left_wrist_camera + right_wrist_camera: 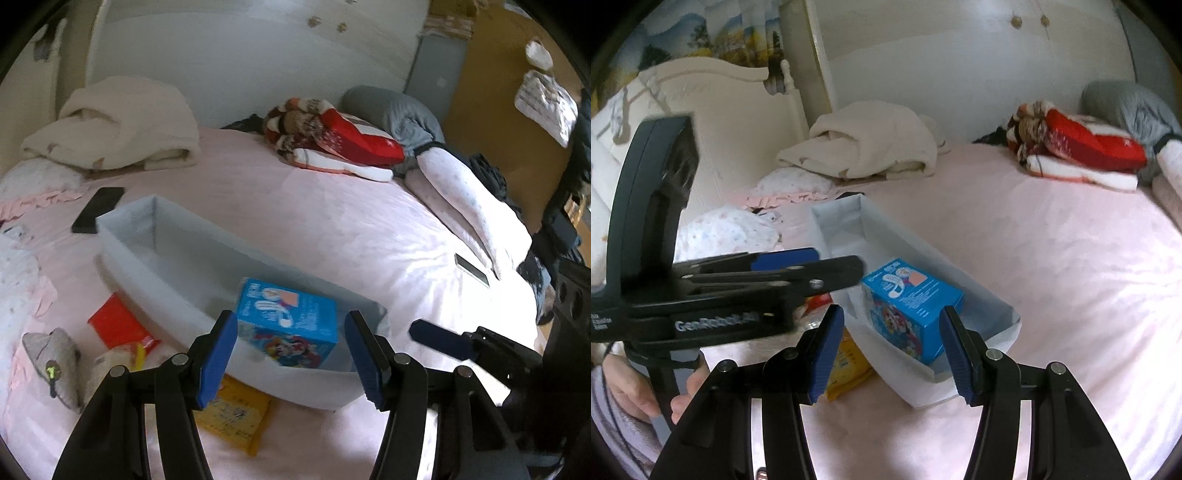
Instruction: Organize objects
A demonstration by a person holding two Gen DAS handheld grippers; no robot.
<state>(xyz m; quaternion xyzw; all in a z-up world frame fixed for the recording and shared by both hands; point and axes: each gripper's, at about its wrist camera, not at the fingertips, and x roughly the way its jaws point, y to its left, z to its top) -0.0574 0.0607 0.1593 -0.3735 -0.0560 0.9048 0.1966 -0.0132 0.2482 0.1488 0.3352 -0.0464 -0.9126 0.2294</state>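
One blue box [288, 325] upright inside white bin [177, 240]; yellow packet [232, 413] outside.

You see a blue box [286, 323] with cartoon pictures standing tilted at the near end of a long white bin [177, 254] on the pink bed. A yellow packet [232, 413], a red packet [118, 321] and a grey pouch [55, 365] lie just outside the bin.

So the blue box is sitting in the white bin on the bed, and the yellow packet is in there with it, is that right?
Not quite. The blue box does sit in the white bin on the bed, but the yellow packet is outside it, lying on the bed against the bin's near wall. The left wrist view shows this most clearly.
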